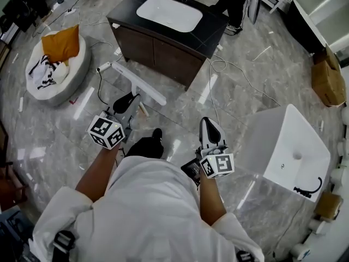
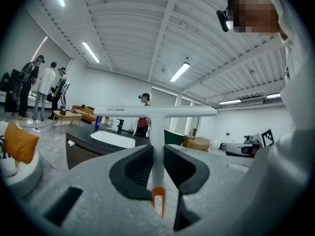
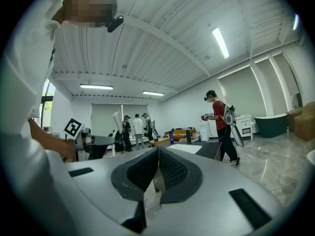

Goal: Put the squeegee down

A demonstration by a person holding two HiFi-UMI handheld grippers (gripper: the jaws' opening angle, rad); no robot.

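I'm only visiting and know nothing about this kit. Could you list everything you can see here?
squeegee: one, white, held above the floor, in front of the cabinet
cabinet: one, dark, top centre, with a white basin in its top
round seat: one, white, left, bearing an orange cushion
boxy fixture: one, white, right
cardboard box: one, brown, right edge
cable: at least one, white, loose on the floor
people: several, background; one in red near the cabinet
left gripper: grey, shut on the squeegee's handle
right gripper: grey, shut, empty
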